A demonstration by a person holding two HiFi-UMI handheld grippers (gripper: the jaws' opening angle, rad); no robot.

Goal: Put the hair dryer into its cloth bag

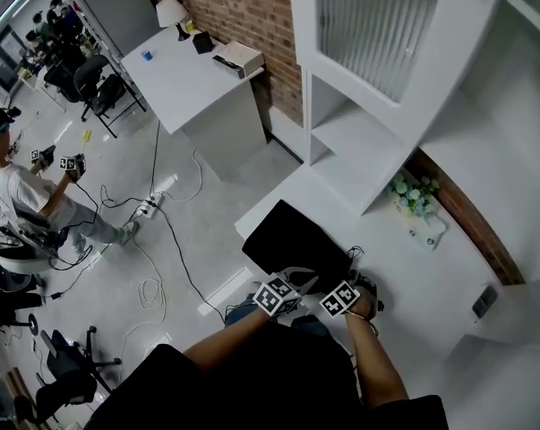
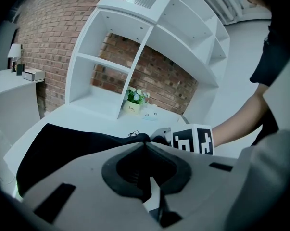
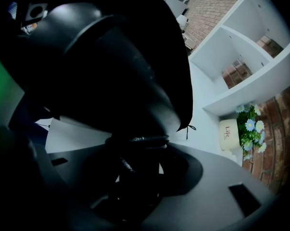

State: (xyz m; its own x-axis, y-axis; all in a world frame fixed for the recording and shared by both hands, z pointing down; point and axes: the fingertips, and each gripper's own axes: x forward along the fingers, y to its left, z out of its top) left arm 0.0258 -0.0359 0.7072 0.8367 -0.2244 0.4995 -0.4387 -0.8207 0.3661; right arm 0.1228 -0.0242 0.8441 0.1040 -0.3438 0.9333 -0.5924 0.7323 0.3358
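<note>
"How much open room did the cloth bag (image 1: 292, 236) have?"

"It lay at the near corner of the desk (image 1: 404, 276), with bare top beyond it up to the shelf unit (image 1: 377, 141). The left gripper (image 1: 294, 279) pinched its rim, fingers narrow."

"And the hair dryer (image 3: 111, 71)?"

"Clamped in the right gripper (image 3: 135, 150) at the bag's right end. Its bulk hid the bag's mouth."

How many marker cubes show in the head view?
4: the left claw's cube, the right claw's cube, and two cubes held by a person at far left; more may be hidden.
</note>
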